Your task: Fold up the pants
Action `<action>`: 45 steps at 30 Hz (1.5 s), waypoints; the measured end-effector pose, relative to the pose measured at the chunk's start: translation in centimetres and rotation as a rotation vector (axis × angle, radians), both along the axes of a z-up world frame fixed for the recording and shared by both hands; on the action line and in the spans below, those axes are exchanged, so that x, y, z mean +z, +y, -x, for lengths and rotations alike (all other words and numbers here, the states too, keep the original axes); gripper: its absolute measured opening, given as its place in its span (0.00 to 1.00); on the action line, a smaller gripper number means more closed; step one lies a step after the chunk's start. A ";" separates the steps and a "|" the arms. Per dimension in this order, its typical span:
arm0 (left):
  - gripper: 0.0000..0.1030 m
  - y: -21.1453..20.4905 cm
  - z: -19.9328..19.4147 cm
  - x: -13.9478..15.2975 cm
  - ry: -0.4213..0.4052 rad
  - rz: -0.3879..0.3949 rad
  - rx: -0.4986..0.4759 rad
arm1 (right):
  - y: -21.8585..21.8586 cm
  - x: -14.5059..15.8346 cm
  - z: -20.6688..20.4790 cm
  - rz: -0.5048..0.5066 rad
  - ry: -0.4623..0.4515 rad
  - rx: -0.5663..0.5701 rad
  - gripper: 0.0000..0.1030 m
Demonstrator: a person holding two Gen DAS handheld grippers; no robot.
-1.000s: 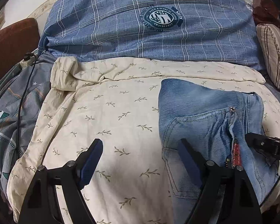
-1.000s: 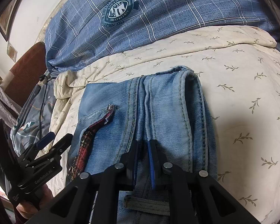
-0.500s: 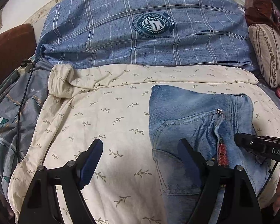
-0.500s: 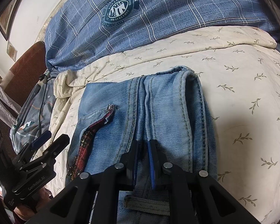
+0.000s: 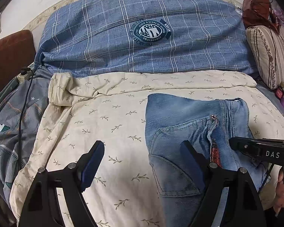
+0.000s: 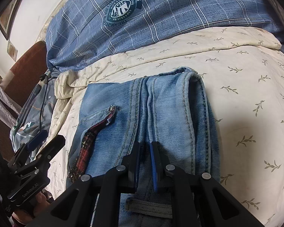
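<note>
Left wrist view looks across a bed covered by a cream blanket (image 5: 111,124) printed with small leaf sprigs. The jeans (image 5: 181,117) lie folded on this blanket, toward its right half, with their folded edge pointing at the big blue checked pillow (image 5: 142,34) that lies along the far edge of the blanket. A pocket with a red plaid lining (image 5: 214,154) shows on the top layer of the jeans. The left gripper (image 5: 142,151) hangs over the near part of the blanket with its fingers wide apart and nothing between them: one finger is above bare blanket, the other above the left part of the jeans. Whether that finger touches the denim cannot be told. The right gripper (image 5: 236,144) reaches in from the right side of the jeans, and part of a hand (image 5: 281,189) shows below it.

From the right wrist view, the right gripper (image 6: 144,147) has its fingers drawn nearly together, clamped on a raised ridge of denim on the jeans (image 6: 172,104), to the right of the plaid-lined pocket (image 6: 89,140). The left gripper (image 6: 45,137) shows to the left of the jeans, over the edge of the blanket (image 6: 246,98). The checked pillow (image 6: 161,9) lies beyond the far end of the jeans. Left of the blanket, a black cable (image 5: 23,113) runs over a grey patterned sheet (image 5: 3,124), and a striped cushion (image 5: 270,56) sits beyond the blanket's far right corner.
</note>
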State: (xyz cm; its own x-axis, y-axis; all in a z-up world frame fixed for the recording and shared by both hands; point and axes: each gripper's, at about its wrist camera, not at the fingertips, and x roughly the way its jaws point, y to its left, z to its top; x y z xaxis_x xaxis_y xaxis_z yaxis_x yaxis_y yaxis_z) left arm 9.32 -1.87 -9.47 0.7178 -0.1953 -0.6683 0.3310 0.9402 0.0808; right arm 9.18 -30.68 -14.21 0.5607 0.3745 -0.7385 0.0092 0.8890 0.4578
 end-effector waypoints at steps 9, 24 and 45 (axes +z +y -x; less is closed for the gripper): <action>0.81 -0.1 0.1 0.1 -0.006 0.001 -0.002 | 0.0 0.0 0.0 0.002 0.001 0.001 0.13; 0.81 -0.5 0.3 0.4 -0.011 0.001 0.001 | 0.1 0.0 0.0 0.004 0.001 0.004 0.13; 0.81 -0.5 -1.1 -2.1 0.131 0.036 -0.019 | 0.0 0.1 0.2 0.011 0.005 0.010 0.12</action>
